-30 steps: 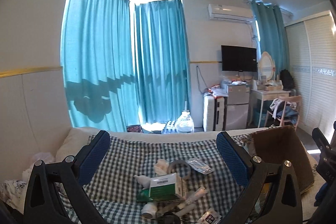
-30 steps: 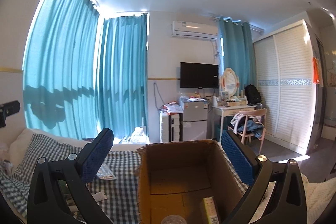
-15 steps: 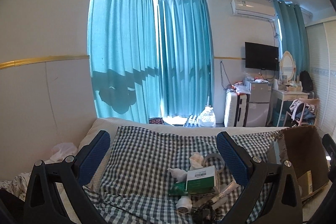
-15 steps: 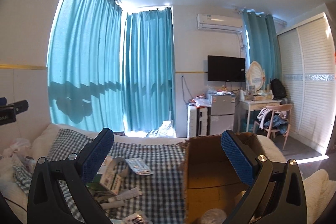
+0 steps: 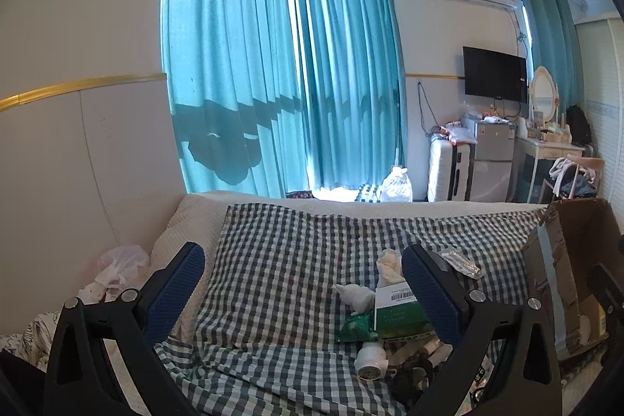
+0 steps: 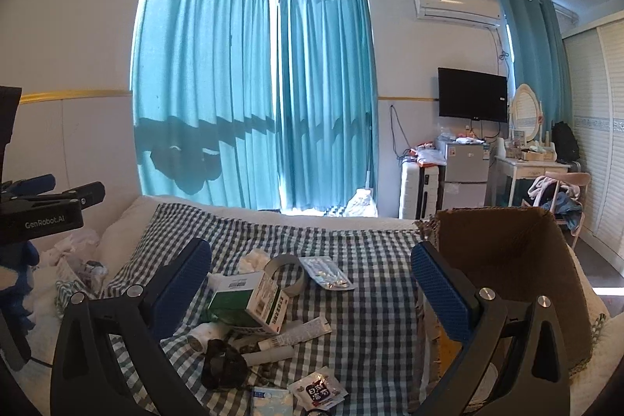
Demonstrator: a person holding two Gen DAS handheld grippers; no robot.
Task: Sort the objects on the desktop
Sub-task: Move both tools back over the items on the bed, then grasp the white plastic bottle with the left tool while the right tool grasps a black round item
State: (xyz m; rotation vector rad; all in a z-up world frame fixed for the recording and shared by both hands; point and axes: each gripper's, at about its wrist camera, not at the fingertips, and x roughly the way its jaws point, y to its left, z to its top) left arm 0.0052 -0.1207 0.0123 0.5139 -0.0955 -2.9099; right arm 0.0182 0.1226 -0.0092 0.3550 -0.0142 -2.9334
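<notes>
**Both grippers empty over the pile, box waiting on the right**

Left gripper (image 5: 302, 283) hangs with fingers wide apart, nothing between them. Right gripper (image 6: 310, 283) same: fingers spread, empty. Both hover above the checked cloth (image 6: 362, 307) spread on the bed, not touching anything.

The pile sits near the middle of the cloth, left of the cardboard box (image 6: 507, 260). The box stands open at the cloth's right edge; it looks to have something in the bottom already, though that is hard to make out.

Handling, as a guess:
- Carton (image 6: 245, 303), green and white, lying tilted on other items. Light, stiff enough, crushes if squeezed hard. Take it across the narrow faces.
- Tube (image 6: 302, 332), flat and soft, touching the carton's lower edge. Light, may buckle; grip near the cap end.
- Tape roll (image 6: 286, 273), behind the carton. Rigid ring, easy; pinch the wall through the hole.
- Blister pack (image 6: 327, 273), flat on the cloth just right of the roll. Thin, slippery foil, hardest to lift; needs an edge pinch, and the cloth may come up with it.
- Sachet (image 6: 318, 390), near the front edge. Flat, slick, featherweight; same edge problem.
- Small white bottle (image 5: 370, 363), on its side below the carton. Will roll; grip across the body.
- Dark tangled thing (image 6: 220, 363) by the bottle: limp, cannot tell what it is.
</notes>
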